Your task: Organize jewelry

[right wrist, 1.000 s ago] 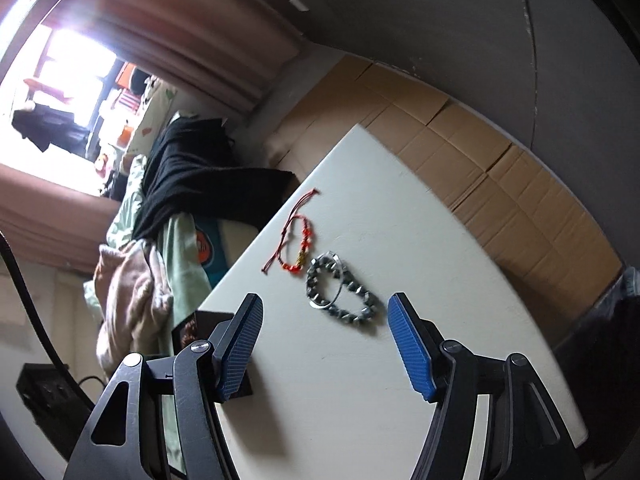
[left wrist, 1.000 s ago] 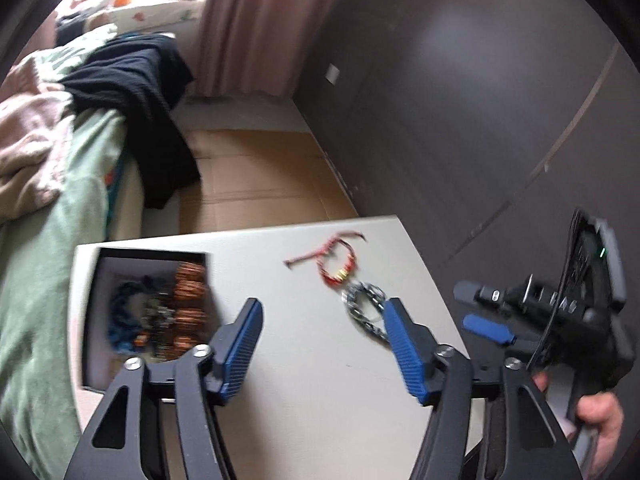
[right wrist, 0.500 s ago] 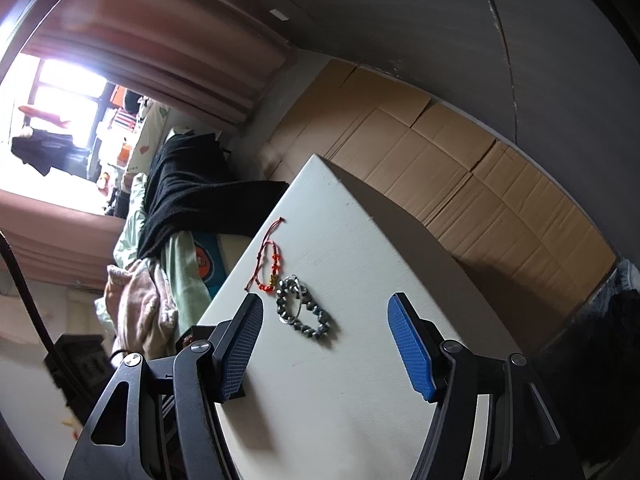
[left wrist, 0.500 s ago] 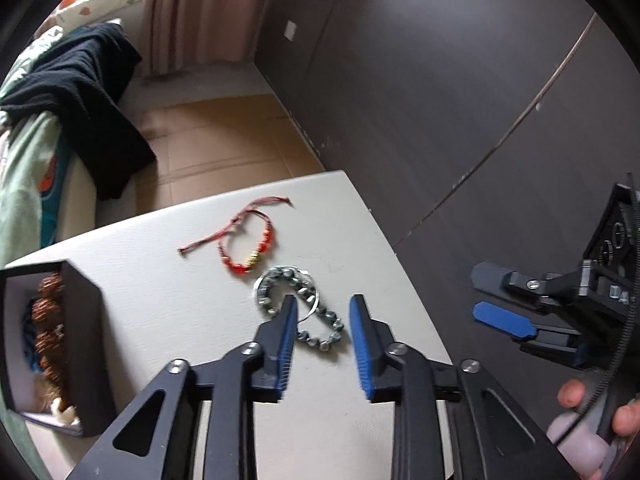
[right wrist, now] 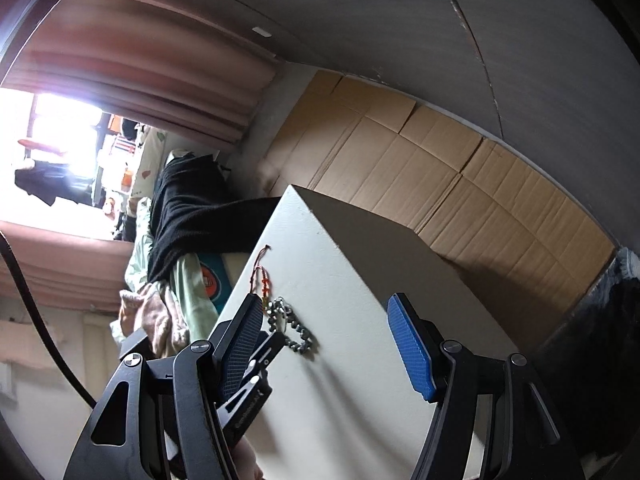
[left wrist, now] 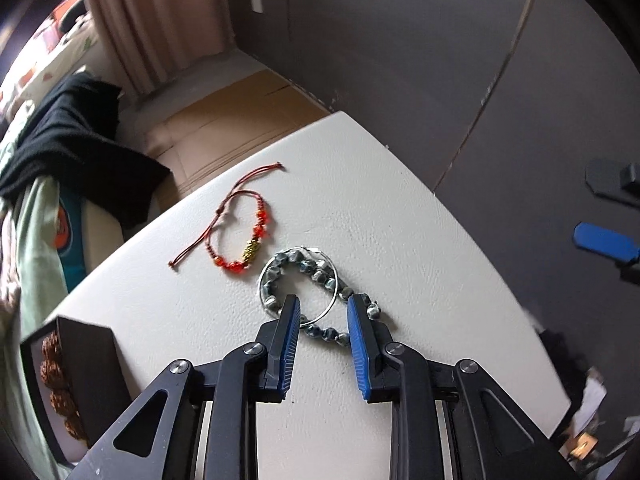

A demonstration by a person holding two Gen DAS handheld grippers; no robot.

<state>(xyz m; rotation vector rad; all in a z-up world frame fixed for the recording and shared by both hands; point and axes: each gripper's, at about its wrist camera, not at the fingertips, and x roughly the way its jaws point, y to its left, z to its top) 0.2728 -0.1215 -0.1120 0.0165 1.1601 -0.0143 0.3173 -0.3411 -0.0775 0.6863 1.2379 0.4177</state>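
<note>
Down comes the left gripper (left wrist: 320, 312), jaws narrowed from wide to a slim gap, now straddling but not yet pinching the grey metal-bead bracelet with its silver ring (left wrist: 308, 288) on the white table (left wrist: 420, 240), so pickup looks imminent; right gripper (right wrist: 324, 340) hangs half-open, empty.

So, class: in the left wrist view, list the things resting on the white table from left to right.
Black jewelry box → red cord bracelet → grey bead bracelet, with the left claw over it.
</note>
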